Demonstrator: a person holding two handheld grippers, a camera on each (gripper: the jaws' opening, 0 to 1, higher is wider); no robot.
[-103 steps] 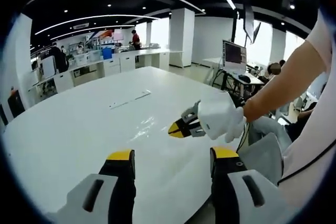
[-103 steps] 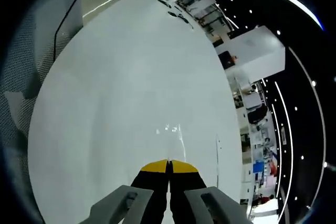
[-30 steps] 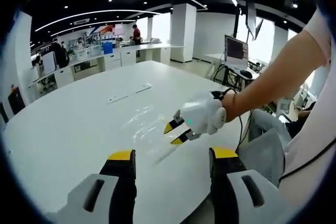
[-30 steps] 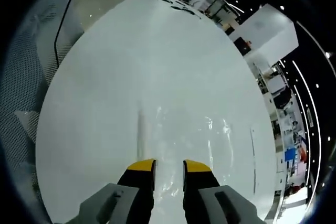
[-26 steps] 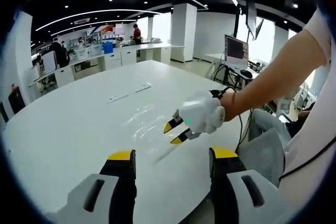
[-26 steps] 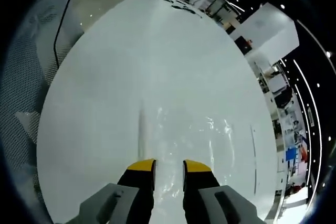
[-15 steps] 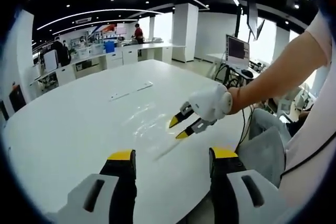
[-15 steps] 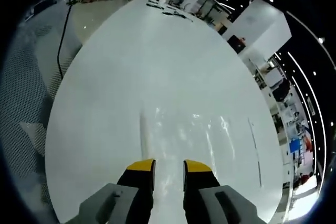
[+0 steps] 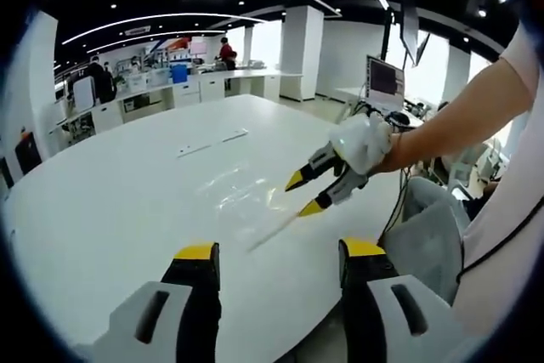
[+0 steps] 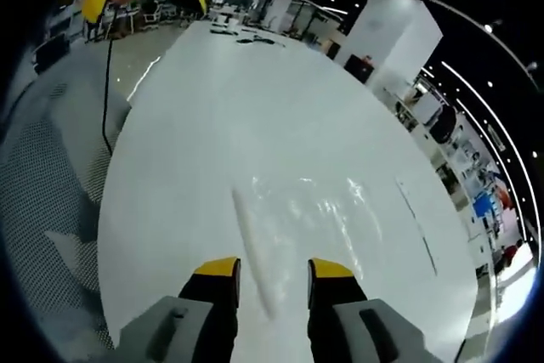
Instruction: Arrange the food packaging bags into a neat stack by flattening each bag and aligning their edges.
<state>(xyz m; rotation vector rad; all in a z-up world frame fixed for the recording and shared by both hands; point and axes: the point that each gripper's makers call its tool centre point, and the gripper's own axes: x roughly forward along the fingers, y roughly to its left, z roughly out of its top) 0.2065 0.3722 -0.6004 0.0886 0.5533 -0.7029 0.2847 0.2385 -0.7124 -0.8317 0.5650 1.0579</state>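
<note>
Clear food packaging bags (image 9: 242, 197) are seen lying flat near the middle of the white tabletop (image 9: 102, 210); in the right gripper view they lie just ahead of the jaws (image 10: 314, 218). They read as a patch of glossy transparent film, so a count cannot be given, and whether edges are aligned cannot be told. One long folded or rolled edge (image 10: 255, 248) runs out from the film toward the right tool, ending between its jaws in that view.

Right tool (image 9: 310, 195): held above the tabletop just beside the film, jaws parted, nothing gripped. In its own view (image 10: 272, 274) the gap is clear apart from the film edge below it.

Left tool (image 9: 276, 252): held back near the tabletop edge, jaws wide apart, nothing held, well apart from the bags.

Judged progress: bags appear flattened and gathered in one place, all within the workspace. Stack neatness is not confirmed; the protruding edge suggests squaring-up may be left. Thin strips (image 9: 212, 143) farther across the tabletop are untouched.
</note>
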